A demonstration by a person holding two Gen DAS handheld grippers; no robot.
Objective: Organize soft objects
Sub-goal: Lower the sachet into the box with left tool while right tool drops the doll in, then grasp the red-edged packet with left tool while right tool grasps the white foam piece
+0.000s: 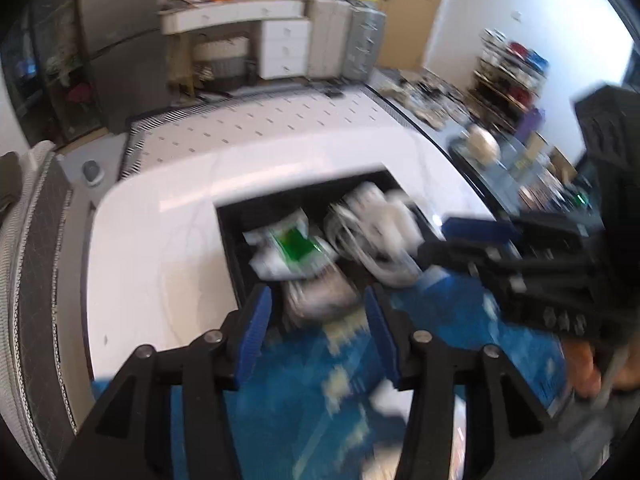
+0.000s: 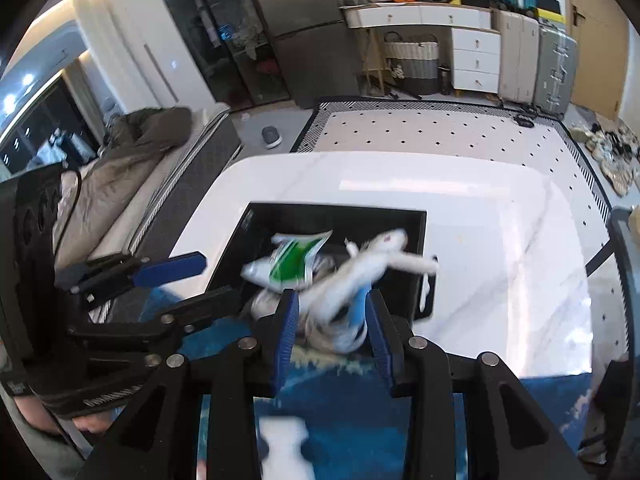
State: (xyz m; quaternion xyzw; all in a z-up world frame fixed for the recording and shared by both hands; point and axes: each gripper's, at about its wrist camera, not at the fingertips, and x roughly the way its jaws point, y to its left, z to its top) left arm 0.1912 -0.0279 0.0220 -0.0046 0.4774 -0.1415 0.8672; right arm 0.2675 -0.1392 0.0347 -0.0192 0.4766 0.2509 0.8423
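A black bin (image 1: 228, 232) sits sunk in the white table (image 1: 160, 240). Inside lie a green-and-white pouch (image 1: 292, 248), a blurred white soft toy (image 1: 380, 220) and a grey-white bundle (image 1: 320, 296). My left gripper (image 1: 320, 316) is open above the bin's near edge, nothing between its blue pads. In the right wrist view the bin (image 2: 340, 208) holds the pouch (image 2: 296, 260). The white toy (image 2: 360, 272) is blurred and stretches out from between the open fingers of my right gripper (image 2: 332, 320); the pads do not press on it. A blue patterned cloth (image 2: 340, 400) lies under both grippers.
A sofa with a brown coat (image 2: 132, 148) stands left of the table. Beyond lies a dotted rug (image 2: 440, 128), then a white desk with drawers (image 2: 460, 40) and suitcases (image 2: 536, 60). A hand (image 1: 588, 364) holds the right gripper.
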